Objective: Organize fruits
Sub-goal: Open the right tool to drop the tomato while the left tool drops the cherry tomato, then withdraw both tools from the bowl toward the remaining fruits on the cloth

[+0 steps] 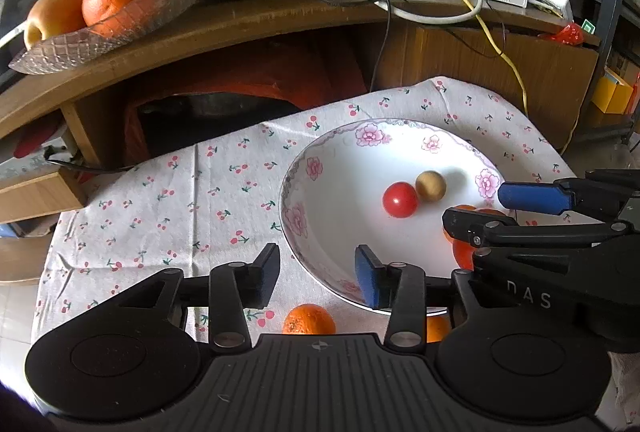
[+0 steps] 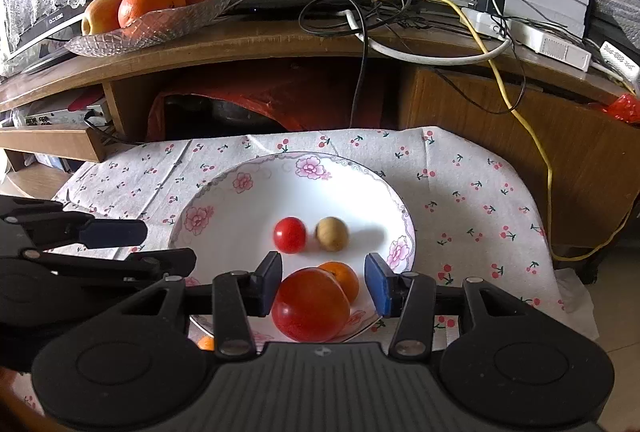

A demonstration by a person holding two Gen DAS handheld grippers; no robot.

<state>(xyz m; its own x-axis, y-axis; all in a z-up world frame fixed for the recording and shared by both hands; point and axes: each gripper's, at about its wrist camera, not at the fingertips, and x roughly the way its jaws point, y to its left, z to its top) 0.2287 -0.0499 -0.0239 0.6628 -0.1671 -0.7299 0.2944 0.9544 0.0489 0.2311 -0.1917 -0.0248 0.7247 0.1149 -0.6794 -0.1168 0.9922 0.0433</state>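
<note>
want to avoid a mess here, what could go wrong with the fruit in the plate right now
The big red fruit sits near the plate rim between the open right gripper fingers; a nudge could roll it off. It might also bump the small tomato and brown fruit. The left gripper could knock the orange on the cloth.

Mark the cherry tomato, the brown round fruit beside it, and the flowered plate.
cherry tomato [image 2: 290, 234], right wrist view, centre of its red skin.
brown round fruit [image 2: 331, 233], right wrist view, middle of its surface.
flowered plate [image 2: 240, 182], right wrist view, bare far-left rim by a pink flower.
</note>
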